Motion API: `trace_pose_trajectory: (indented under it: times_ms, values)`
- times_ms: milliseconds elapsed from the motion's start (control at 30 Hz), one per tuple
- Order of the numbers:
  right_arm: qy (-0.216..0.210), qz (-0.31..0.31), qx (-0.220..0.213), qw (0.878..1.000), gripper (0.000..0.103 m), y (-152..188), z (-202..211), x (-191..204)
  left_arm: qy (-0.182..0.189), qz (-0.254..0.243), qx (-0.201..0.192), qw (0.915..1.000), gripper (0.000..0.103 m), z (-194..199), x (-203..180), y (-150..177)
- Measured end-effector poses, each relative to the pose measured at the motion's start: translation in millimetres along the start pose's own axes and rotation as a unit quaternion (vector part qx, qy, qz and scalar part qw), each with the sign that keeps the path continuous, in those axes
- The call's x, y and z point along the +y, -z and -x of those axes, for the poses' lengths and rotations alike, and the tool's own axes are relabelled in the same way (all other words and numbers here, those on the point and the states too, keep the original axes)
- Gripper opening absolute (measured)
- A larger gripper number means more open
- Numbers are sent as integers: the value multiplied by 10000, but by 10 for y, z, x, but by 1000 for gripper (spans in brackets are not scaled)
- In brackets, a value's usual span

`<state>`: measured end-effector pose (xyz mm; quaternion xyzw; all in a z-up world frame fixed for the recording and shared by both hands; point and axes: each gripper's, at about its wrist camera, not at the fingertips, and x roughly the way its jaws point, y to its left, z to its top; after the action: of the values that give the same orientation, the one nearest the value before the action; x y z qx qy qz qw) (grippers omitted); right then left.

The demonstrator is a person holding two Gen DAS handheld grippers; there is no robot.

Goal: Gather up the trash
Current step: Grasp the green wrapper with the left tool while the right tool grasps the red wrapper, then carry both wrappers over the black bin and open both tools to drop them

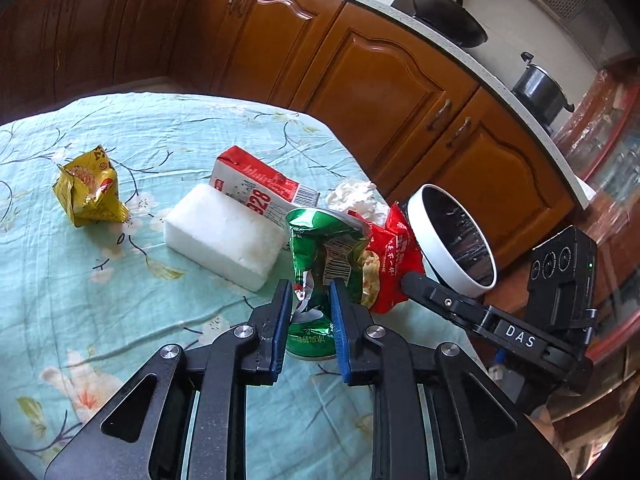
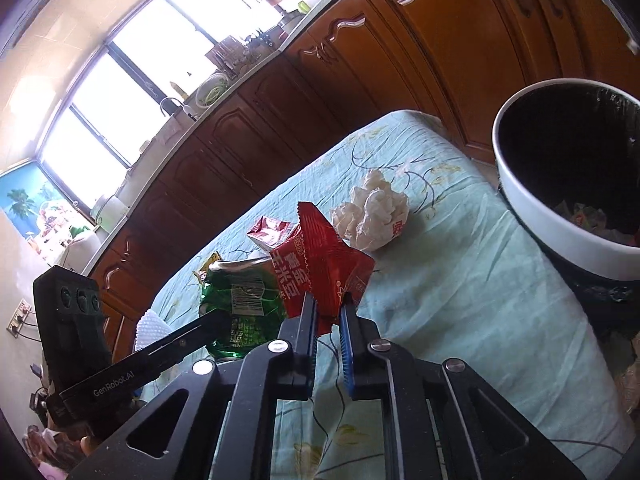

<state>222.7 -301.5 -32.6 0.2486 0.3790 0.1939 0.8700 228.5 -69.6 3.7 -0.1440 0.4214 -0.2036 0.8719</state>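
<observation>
My left gripper [image 1: 311, 286] is shut on a crumpled green wrapper [image 1: 320, 256] and holds it just above the tablecloth. My right gripper [image 2: 328, 304] is shut on a red snack packet [image 2: 320, 260], which also shows in the left wrist view [image 1: 390, 256] right of the green wrapper [image 2: 240, 304]. A white-rimmed trash bin [image 2: 532, 208] with a black liner stands at the table's right edge; it also shows in the left wrist view [image 1: 452, 236]. A crumpled white tissue [image 2: 372, 212] lies between the packet and the bin.
On the floral teal tablecloth [image 1: 120, 280] lie a yellow wrapper [image 1: 90, 188], a white foam block [image 1: 224, 236] and a red-and-white carton [image 1: 260, 186]. Wooden kitchen cabinets [image 1: 360, 80] run behind the table.
</observation>
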Motion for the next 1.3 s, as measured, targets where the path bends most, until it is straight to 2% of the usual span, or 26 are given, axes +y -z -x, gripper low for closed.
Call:
trace_pose_trajectory:
  times_ms: [200,667,1300]
  values:
    - [180,-14,-231,9996,10,6,301,-142,34,-280,-38,9996,18,76,-233,63]
    - [562,-398,-675,9953,10,78,903,-652,130,-968,-54,9952,18,-56,-822,88]
    - [877,-586,-1063,9887,10,-126,1245,-1058,277,-1437,59,9892,18,-327,-1328,-4]
